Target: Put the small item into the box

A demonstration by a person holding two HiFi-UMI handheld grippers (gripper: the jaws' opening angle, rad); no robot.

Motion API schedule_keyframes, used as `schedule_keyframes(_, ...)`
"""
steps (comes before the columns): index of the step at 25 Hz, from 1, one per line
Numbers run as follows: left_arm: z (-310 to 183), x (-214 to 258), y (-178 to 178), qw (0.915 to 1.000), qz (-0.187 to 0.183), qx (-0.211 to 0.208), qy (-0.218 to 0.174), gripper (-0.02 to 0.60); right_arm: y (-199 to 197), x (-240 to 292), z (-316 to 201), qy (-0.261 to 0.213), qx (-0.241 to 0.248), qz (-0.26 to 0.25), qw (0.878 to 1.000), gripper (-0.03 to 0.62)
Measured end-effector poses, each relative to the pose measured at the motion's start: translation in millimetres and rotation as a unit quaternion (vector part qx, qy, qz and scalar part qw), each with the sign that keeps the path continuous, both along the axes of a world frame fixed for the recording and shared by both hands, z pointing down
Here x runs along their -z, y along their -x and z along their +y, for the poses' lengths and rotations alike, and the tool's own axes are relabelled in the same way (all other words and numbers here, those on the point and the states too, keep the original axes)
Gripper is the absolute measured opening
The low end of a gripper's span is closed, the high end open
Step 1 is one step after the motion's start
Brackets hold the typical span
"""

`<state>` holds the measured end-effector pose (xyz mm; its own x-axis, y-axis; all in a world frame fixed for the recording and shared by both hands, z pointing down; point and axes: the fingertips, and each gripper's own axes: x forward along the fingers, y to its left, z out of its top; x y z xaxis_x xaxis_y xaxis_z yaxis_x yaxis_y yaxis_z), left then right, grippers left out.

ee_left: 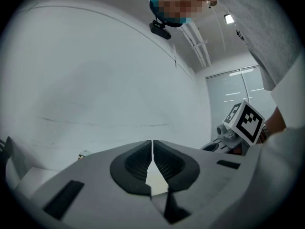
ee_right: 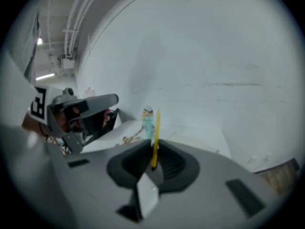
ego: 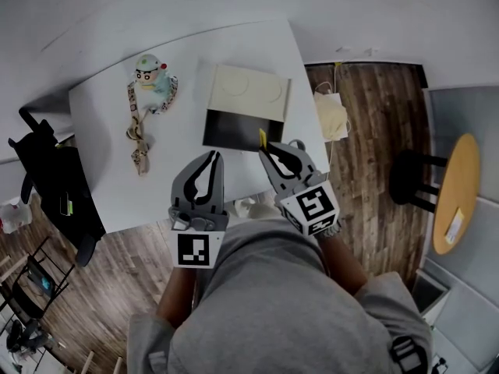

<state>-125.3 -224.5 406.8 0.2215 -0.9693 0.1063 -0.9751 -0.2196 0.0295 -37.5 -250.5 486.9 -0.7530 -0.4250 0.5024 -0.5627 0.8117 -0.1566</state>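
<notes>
The right gripper pinched a thin yellow item upright between its jaws, at the near corner of the open box. The left gripper hung closed and empty beside it. A toy lay further left on the table.

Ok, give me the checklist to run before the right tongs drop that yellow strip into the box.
1. Grip on the yellow strip: ok, the right tongs are shut on it, and most of it sticks out past the tips.
2. The left tongs out of the way: ok, shut, empty, short of the box.
3. The box open: ok, its dark inside shows.
4. Strip above the opening: cannot tell; the head view puts it at the box's near edge.
5. The toy figure clear of the box: ok, well apart on the table.
</notes>
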Motion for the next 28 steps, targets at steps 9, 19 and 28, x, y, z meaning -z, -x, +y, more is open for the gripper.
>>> schedule_keyframes(9,-19.7,-9.7,18.3,0.9999,0.008,0.005,0.01,0.041,23.4,-30.5,-12.2,0.022,0.018,0.026,0.999,0.066)
schedule_keyframes(19,-32.3,-24.0,38.6,0.9996,0.012,0.012,0.022,0.041,41.4,-72.7,-16.5,0.037,0.058,0.089,0.994,0.066)
schedule_keyframes(28,-37.1,-31.4,48.2,0.9993,0.016,0.018,0.027,0.041,43.3,-120.2,-9.5,0.082,0.087,0.154,0.981,0.066)
